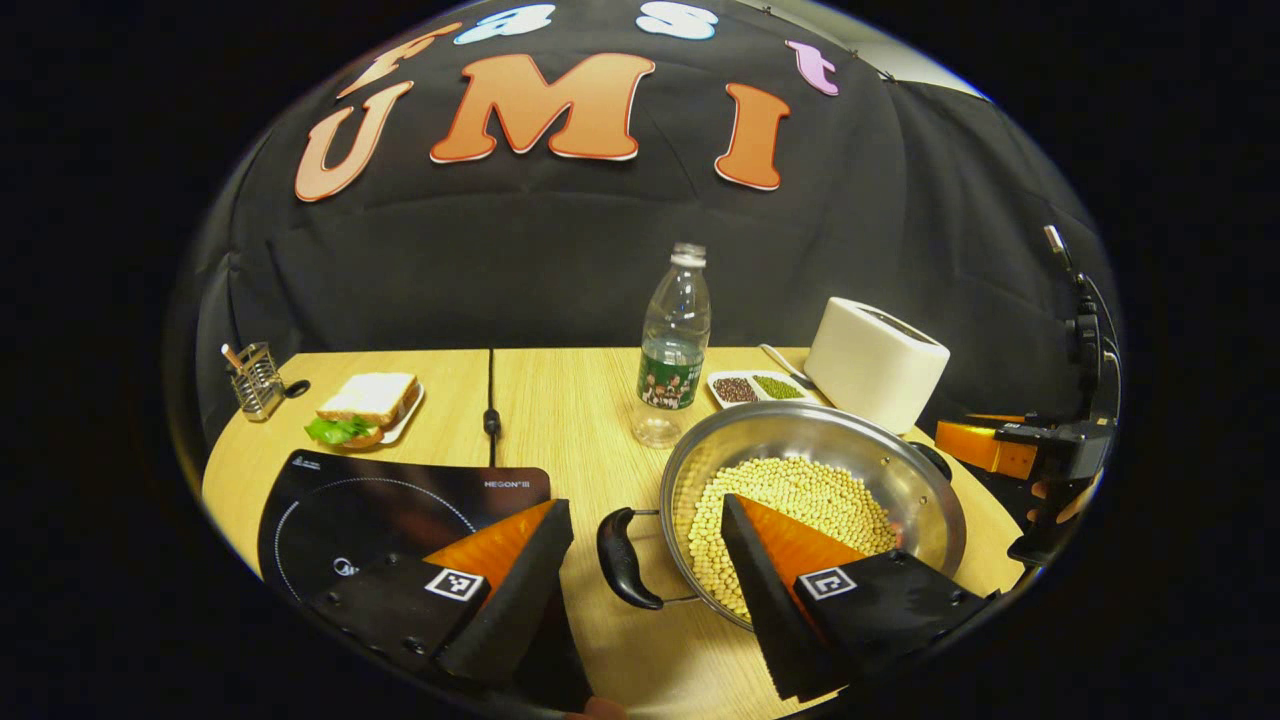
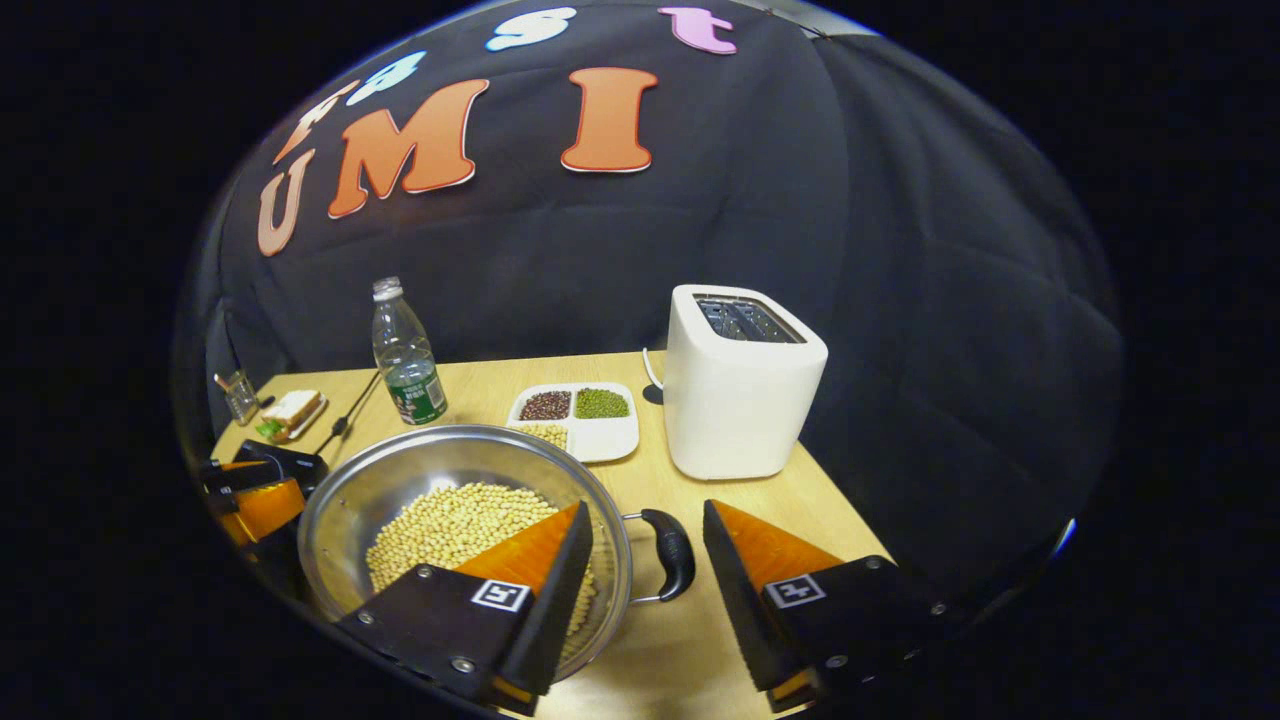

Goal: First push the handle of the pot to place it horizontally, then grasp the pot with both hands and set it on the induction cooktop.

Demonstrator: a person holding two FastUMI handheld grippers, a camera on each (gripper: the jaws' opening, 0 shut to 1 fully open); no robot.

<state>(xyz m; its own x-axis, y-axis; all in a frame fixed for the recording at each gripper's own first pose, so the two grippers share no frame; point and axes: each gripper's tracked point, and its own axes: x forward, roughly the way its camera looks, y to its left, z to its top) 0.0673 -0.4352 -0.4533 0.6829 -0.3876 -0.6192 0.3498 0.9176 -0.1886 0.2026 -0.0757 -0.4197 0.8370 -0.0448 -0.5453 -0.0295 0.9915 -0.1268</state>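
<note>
Both grippers, left gripper [image 1: 645, 570] and right gripper [image 2: 645, 560], were spread, each straddling a pot [image 1: 810, 480] handle; I'd close squarely, probably level, then lift evenly.

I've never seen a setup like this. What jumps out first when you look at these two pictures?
The shiny steel pot heaped with pale soybeans sits mid-table, a black loop handle on each side, and each gripper's open fingers straddle one handle. Behind it stand a tall white toaster and a clear plastic water bottle. The black induction cooktop lies flat just left of the pot.
</note>
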